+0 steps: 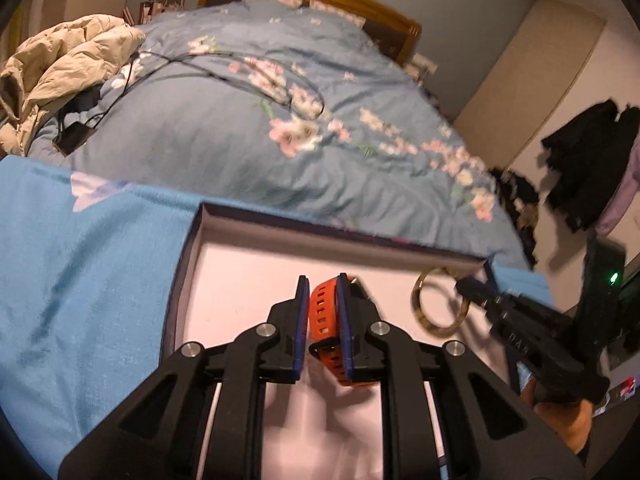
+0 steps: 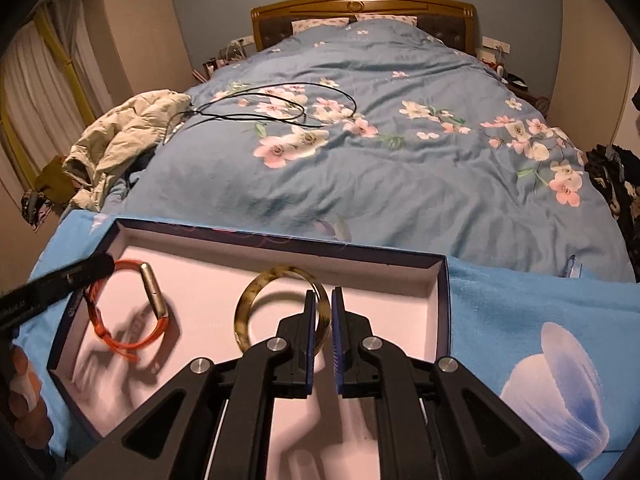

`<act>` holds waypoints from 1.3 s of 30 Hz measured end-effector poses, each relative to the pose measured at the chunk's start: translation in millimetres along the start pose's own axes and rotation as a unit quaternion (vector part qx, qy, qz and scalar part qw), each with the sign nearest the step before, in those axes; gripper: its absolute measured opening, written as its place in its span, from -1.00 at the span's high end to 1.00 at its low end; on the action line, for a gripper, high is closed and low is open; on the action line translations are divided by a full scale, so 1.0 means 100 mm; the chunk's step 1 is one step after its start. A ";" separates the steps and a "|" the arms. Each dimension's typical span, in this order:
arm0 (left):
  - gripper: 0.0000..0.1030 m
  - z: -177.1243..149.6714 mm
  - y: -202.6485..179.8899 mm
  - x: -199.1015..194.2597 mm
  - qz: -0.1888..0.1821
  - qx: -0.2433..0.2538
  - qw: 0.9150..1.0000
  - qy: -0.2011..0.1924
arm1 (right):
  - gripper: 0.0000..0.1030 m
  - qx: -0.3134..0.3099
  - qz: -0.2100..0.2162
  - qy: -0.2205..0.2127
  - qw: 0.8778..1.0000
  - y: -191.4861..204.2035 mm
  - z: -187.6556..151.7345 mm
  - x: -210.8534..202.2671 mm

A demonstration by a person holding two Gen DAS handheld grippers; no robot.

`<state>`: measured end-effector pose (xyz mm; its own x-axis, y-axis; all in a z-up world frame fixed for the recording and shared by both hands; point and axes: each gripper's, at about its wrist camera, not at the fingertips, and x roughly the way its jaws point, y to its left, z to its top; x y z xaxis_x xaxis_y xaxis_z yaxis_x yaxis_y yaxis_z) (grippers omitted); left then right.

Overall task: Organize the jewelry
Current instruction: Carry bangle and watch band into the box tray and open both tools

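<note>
In a bedroom, a bed (image 2: 400,168) with a floral blue duvet (image 2: 380,184) and a wooden headboard (image 2: 360,4) is filling the view, a black cable (image 2: 280,104) and a beige puffer jacket (image 2: 132,128) lying on it. At its foot, on a light blue cloth (image 2: 520,300), a dark-rimmed box (image 2: 440,280) with a white floor is sitting. Inside, the left gripper (image 1: 322,320) is clamping the orange strap of a watch (image 2: 132,312), and the right gripper (image 2: 322,328) is pinching a mottled bangle (image 2: 256,292). Lettering on the grippers is too blurred to read.
</note>
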<state>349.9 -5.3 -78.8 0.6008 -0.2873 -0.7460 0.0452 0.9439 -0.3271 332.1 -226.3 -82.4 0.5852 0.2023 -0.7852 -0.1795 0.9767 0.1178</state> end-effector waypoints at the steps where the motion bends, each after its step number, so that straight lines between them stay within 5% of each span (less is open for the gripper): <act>1: 0.77 -0.03 -0.02 0.03 0.014 0.007 1.000 0.008 | 0.89 -0.001 -0.002 0.003 1.000 0.01 0.00 0.01; 5: 0.76 -0.12 -0.03 0.20 0.046 0.026 0.998 0.047 | 0.80 -0.005 0.000 -0.004 1.000 0.04 0.00 -0.02; 7: 0.73 -0.17 -0.01 0.22 0.049 0.031 0.997 0.055 | 0.56 -0.012 0.010 -0.016 1.000 0.08 -0.04 -0.11; 17: 0.55 -0.29 0.01 0.08 0.046 0.056 0.997 0.039 | 0.52 -0.058 0.141 0.016 0.988 0.58 -0.20 -0.22; 26: 0.55 -0.26 0.00 0.10 0.045 0.081 0.994 0.055 | 0.75 -0.060 0.126 0.070 0.988 0.85 -0.05 0.16; 30: 0.61 -0.17 -0.01 0.19 0.035 0.079 0.994 0.068 | 0.94 -0.061 0.112 0.062 0.990 0.86 0.02 0.17; 39: 0.68 0.05 -0.09 0.38 0.028 0.074 0.994 0.070 | 0.98 -0.040 0.094 0.045 0.994 0.76 0.16 0.21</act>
<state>376.7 -24.0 -101.0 0.4898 -0.2437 -0.8371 0.1388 0.9697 -0.2011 343.7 -147.0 -80.1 0.4636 0.3690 -0.8055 -0.3436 0.9129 0.2204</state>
